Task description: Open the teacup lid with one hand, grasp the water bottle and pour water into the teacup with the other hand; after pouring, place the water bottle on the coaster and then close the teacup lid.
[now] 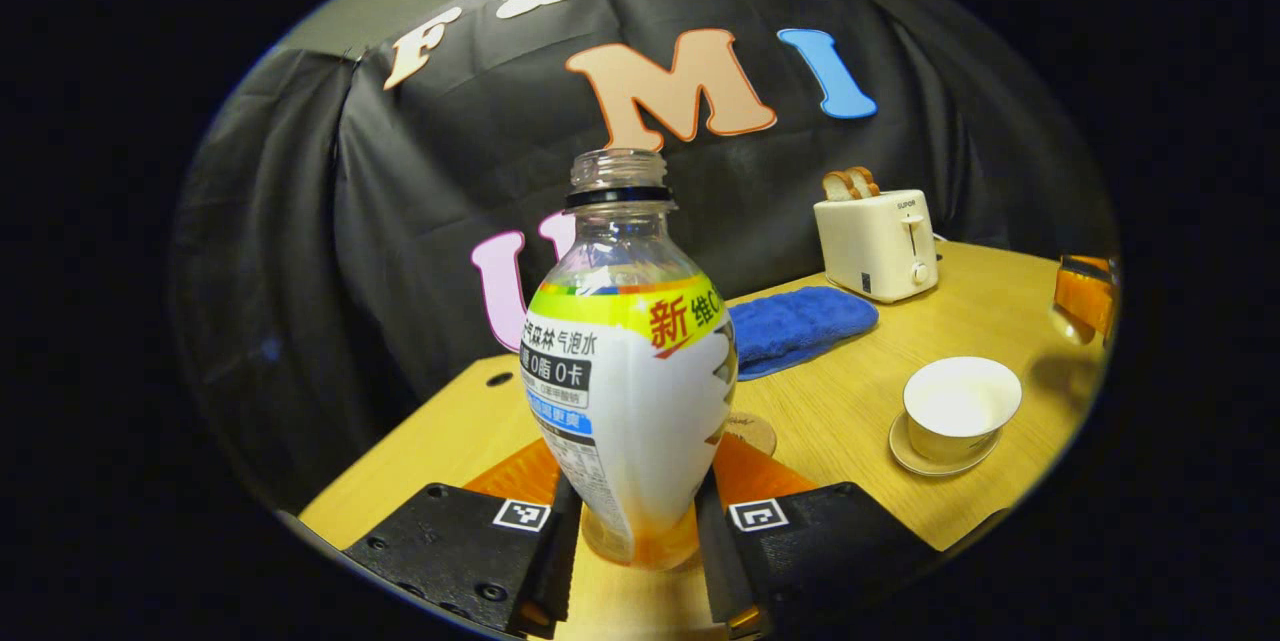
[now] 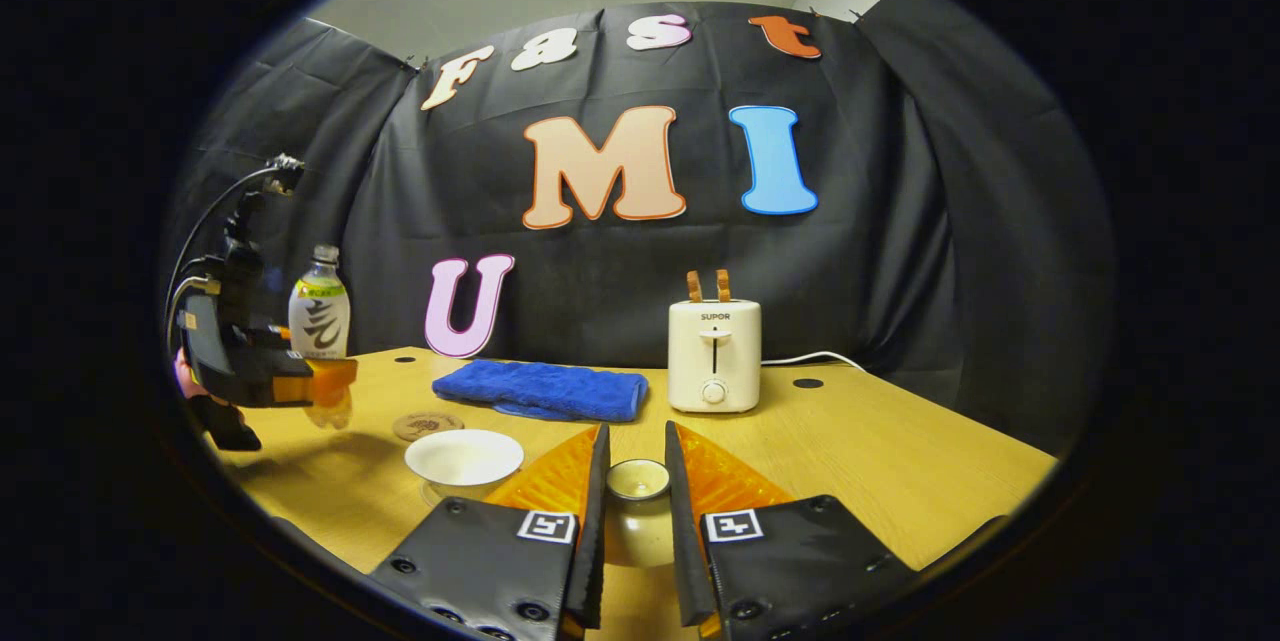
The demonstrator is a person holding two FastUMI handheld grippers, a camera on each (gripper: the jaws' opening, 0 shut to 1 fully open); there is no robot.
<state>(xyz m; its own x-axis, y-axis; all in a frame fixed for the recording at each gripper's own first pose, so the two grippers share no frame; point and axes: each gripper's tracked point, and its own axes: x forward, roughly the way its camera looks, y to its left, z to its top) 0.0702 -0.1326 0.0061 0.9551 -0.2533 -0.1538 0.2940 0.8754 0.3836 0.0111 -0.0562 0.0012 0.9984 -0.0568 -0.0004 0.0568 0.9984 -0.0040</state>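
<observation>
An uncapped water bottle [image 1: 630, 391] with a white and yellow label stands upright between the fingers of my left gripper [image 1: 636, 496], which is shut on its lower body. Just behind it lies the round coaster [image 1: 752, 431]. To the right, the white teacup [image 1: 960, 406] sits open on its saucer. In the right gripper view my right gripper [image 2: 636, 461] is shut on the teacup lid [image 2: 637, 481], held above the table. The open teacup [image 2: 463, 458] and the coaster [image 2: 427, 425] lie to its left, with the left gripper [image 2: 322, 381] and bottle [image 2: 319, 316] beyond them.
A blue towel [image 2: 540, 389] lies folded at the back of the wooden table [image 2: 860, 451], with a white toaster [image 2: 714, 354] holding two bread slices beside it. In the left gripper view the right gripper [image 1: 1085, 296] shows at the far right edge.
</observation>
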